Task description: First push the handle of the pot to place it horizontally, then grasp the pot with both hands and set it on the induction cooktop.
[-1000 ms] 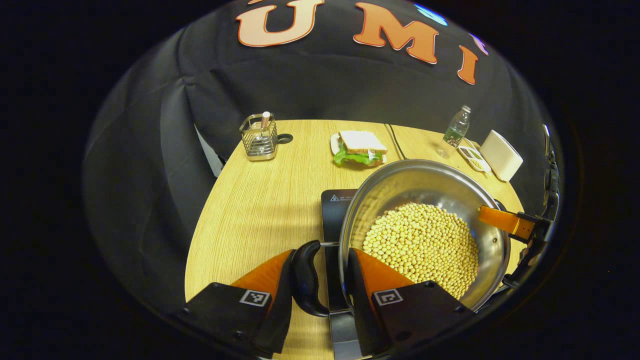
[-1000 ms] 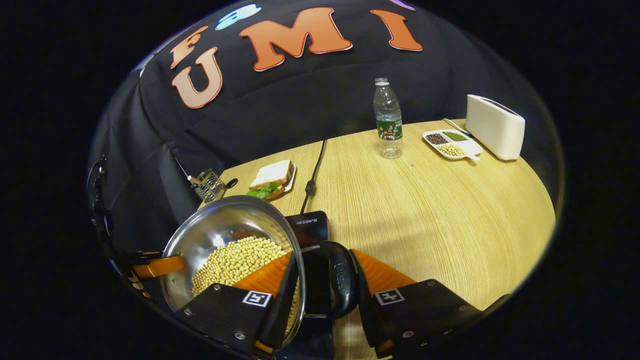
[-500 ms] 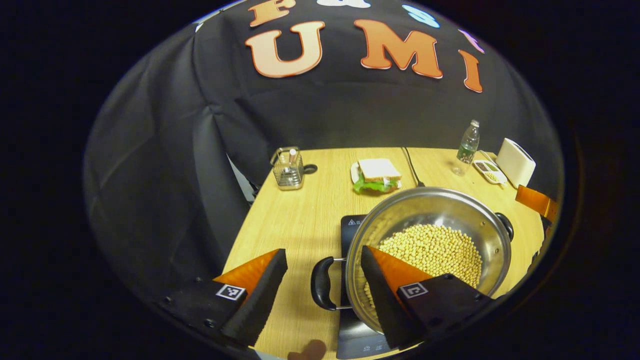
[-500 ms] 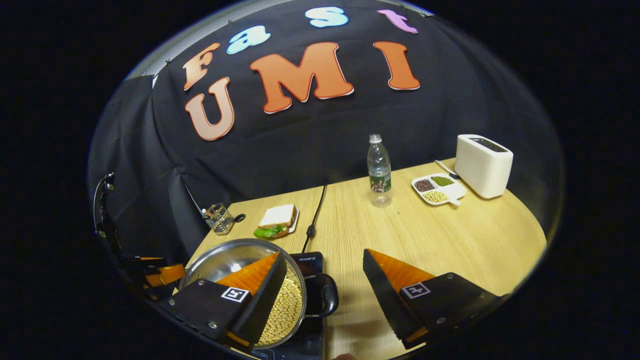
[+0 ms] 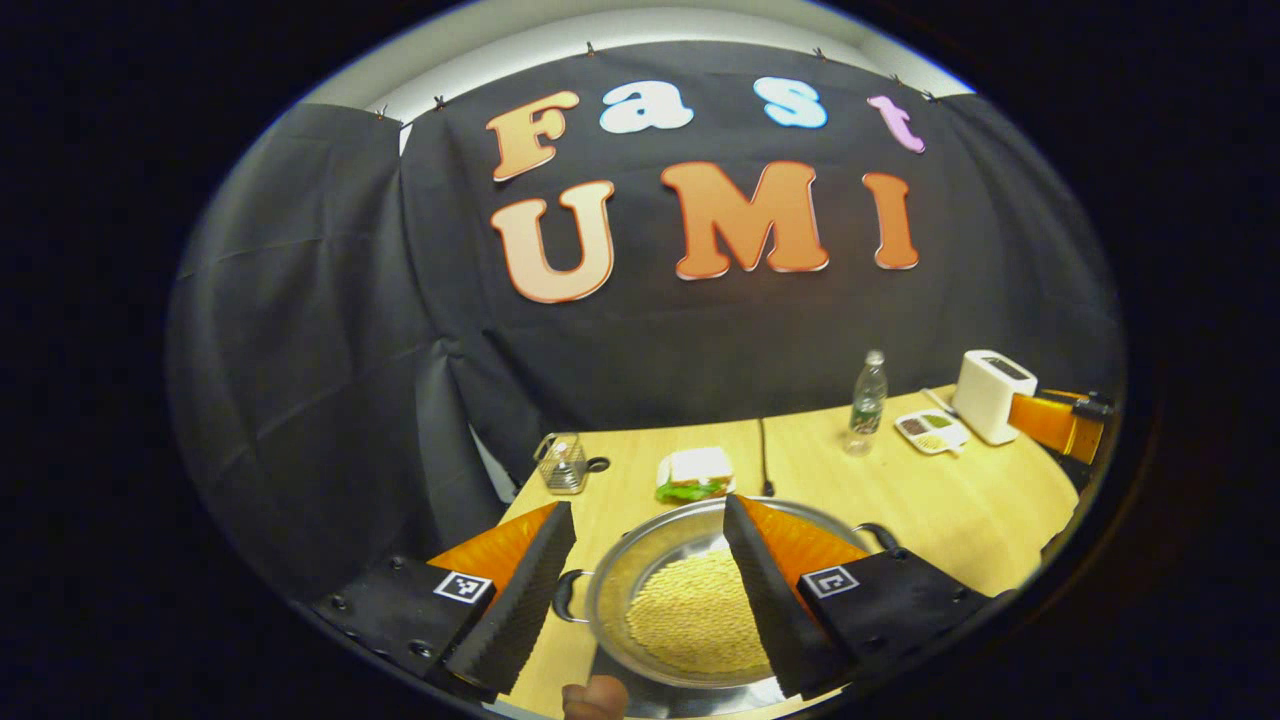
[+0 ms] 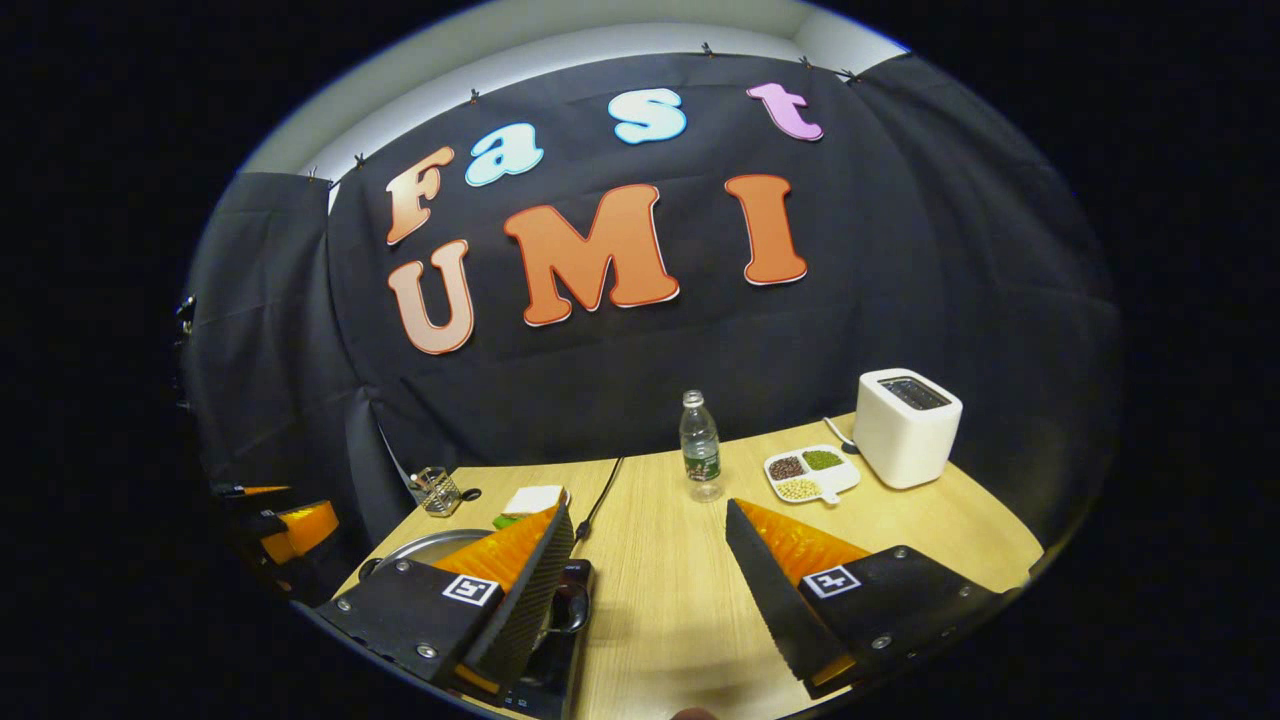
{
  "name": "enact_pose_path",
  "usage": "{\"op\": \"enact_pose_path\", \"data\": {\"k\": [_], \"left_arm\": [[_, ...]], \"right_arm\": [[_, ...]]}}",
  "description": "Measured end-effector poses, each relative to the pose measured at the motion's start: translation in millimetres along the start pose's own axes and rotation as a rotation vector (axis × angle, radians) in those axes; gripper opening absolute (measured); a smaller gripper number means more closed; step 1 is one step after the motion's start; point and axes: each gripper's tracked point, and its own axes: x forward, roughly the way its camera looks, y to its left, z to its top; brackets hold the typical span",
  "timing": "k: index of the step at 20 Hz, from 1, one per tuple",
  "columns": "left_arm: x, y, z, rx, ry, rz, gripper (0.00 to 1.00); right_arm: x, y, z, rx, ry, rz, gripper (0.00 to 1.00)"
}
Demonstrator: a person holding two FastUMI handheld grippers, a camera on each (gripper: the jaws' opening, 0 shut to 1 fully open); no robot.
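**Both tools spread above the table, pot resting on the cooktop**

Left tool (image 5: 648, 580): spread wide, gripping nothing, raised above the pot (image 5: 690, 610). Seen between and below its fingers (image 5: 520, 590), a steel pot holding pale yellow beans (image 5: 695, 625), with one dark loop handle (image 5: 568, 597) on its left side and another (image 5: 876, 530) on its far right side, both lying level. Under the pot, a dark glossy strip of the induction cooktop (image 5: 690, 697) at the near edge. At the bottom of the left gripper view, a fingertip (image 5: 592, 697) of the person.

Right tool (image 6: 648, 580): likewise spread, empty, held above the bare wood of the table (image 6: 660, 600), to the right of the pot. Partly hidden behind its left finger (image 6: 520, 590), the pot's rim (image 6: 425, 548), one handle (image 6: 572, 606) and the black cooktop (image 6: 545, 680) beneath.

Farther back on the table: a wire holder (image 5: 563, 464) near the left corner, a sandwich (image 5: 695, 474) on a small plate, a black cable (image 5: 764, 460) running toward the booth wall, a clear water bottle (image 5: 868, 402), a white divided dish (image 5: 930, 431) with three kinds of beans, and a white toaster (image 5: 988, 396) just beside it. At the right edge of the left gripper view, part of the other tool (image 5: 1055, 420); at the left edge of the right gripper view, part of the left one (image 6: 295, 528).
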Motion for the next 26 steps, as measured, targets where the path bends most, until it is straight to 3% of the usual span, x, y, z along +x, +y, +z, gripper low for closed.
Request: {"op": "enact_pose_path", "data": {"k": [5, 7, 8, 9, 10, 12, 13, 16, 17, 18, 20, 21, 26], "left_arm": [[-30, -54, 69, -0.021, -0.188, -0.018, 0.96], [-40, -83, 91, -0.039, -0.229, -0.059, 0.92], [-44, -96, 100, -0.039, -0.247, -0.083, 0.96], [-55, -111, 104, -0.039, -0.264, -0.110, 0.92], [-63, -126, 110, -0.040, -0.280, -0.135, 1.00], [-79, -146, 124, -0.042, -0.308, -0.176, 0.93], [-83, -154, 128, -0.042, -0.307, -0.194, 1.00], [-110, -202, 136, -0.192, -0.188, -0.417, 0.97], [-117, -197, 140, -0.219, -0.174, -0.432, 0.97], [-121, -179, 152, -0.217, -0.211, -0.390, 0.94], [-133, -137, 176, -0.177, -0.333, -0.268, 0.97], [-141, -132, 181, -0.168, -0.364, -0.246, 0.96], [-163, -117, 166, -0.167, -0.382, -0.236, 0.97]], "right_arm": [[-35, -61, 45, -0.010, -0.110, -0.054, 0.95], [-50, -88, 65, -0.012, -0.158, -0.089, 0.95], [-57, -98, 72, -0.012, -0.182, -0.106, 0.95], [-64, -109, 80, -0.011, -0.203, -0.122, 0.95], [-70, -119, 86, -0.012, -0.224, -0.138, 0.95], [-83, -134, 96, -0.013, -0.259, -0.162, 0.95], [-88, -138, 98, -0.011, -0.272, -0.165, 0.95], [-101, -146, 98, -0.011, -0.288, -0.169, 0.95], [-105, -149, 100, -0.015, -0.288, -0.169, 0.95], [-108, -149, 103, -0.025, -0.294, -0.165, 0.95], [-116, -149, 111, -0.054, -0.312, -0.161, 0.95], [-120, -149, 115, -0.067, -0.322, -0.162, 0.95], [-133, -130, 120, -0.089, -0.324, -0.125, 0.95]]}}
